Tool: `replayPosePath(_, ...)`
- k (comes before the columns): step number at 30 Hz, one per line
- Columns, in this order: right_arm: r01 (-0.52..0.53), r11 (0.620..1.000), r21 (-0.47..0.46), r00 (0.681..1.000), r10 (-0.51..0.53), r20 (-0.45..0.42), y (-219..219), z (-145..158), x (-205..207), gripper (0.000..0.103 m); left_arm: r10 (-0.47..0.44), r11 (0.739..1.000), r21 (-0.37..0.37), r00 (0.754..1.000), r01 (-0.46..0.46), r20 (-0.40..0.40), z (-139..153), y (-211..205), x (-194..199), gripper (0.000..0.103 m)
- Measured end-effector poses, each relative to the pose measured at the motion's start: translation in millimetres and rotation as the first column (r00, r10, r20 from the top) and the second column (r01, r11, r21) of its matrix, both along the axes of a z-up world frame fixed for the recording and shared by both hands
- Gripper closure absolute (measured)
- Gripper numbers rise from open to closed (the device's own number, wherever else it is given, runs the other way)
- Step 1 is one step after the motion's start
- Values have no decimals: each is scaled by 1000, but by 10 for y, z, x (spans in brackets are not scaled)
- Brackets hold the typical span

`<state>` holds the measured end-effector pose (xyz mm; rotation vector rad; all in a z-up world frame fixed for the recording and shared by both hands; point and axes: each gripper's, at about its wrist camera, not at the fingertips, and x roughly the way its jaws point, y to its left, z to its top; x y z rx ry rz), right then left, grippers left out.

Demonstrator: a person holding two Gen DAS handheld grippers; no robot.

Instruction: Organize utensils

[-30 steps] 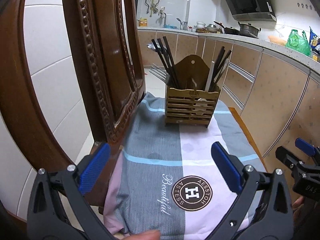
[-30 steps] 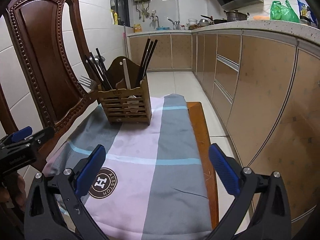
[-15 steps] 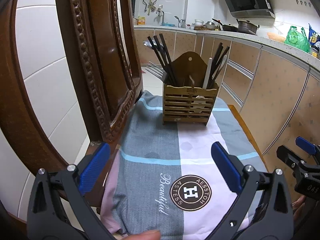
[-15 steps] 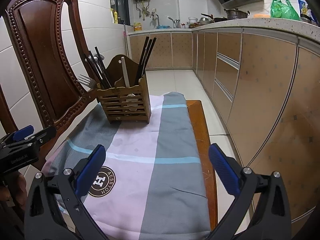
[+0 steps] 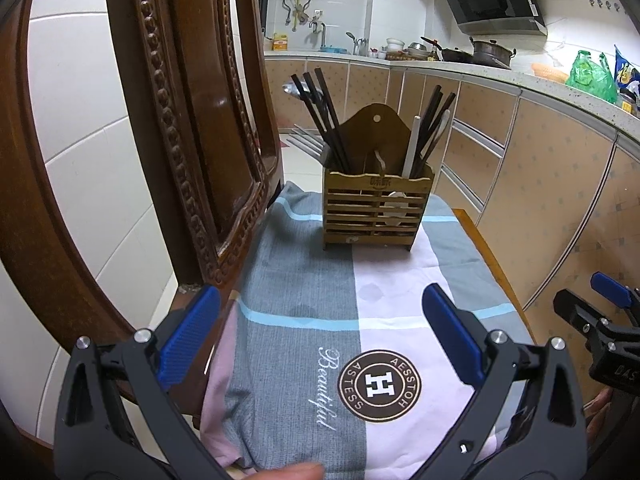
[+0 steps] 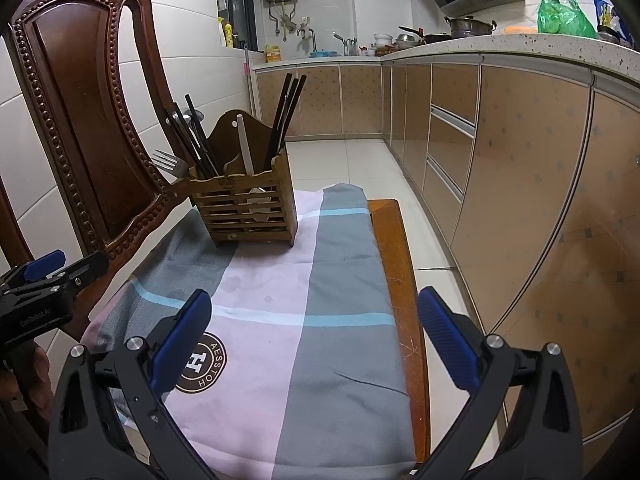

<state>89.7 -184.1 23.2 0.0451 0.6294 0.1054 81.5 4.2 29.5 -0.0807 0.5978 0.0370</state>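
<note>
- Left wrist view: the left gripper [image 5: 320, 334] is spread wide and holds nothing, hovering over the near part of a striped towel [image 5: 304, 320] that covers a chair seat. A carved chair back [image 5: 192, 128] rises close along the left; on the right, the seat's bare wooden edge [image 5: 486, 256] runs beside the towel, with cabinet fronts [image 5: 560, 208] beyond it.
- The wooden utensil holder [image 5: 377, 210] stands upright at the towel's far end, well ahead of the blue pads [image 5: 450, 334] and about centred between them. It holds black chopsticks [image 5: 326, 120], forks and a white spoon.
- Right wrist view: the right gripper [image 6: 314, 338] is likewise released and empty. Open floor [image 6: 352, 160] lies ahead and to the right; the holder sits ahead, left of its midline.
</note>
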Motion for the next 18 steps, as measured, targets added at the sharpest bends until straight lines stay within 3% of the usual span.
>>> replayPosePath(18,-1,1000,-5,1000,1,-7,-15,-12,8,3,-15,1000,10,1000,15,-14,-24,-28,13,4)
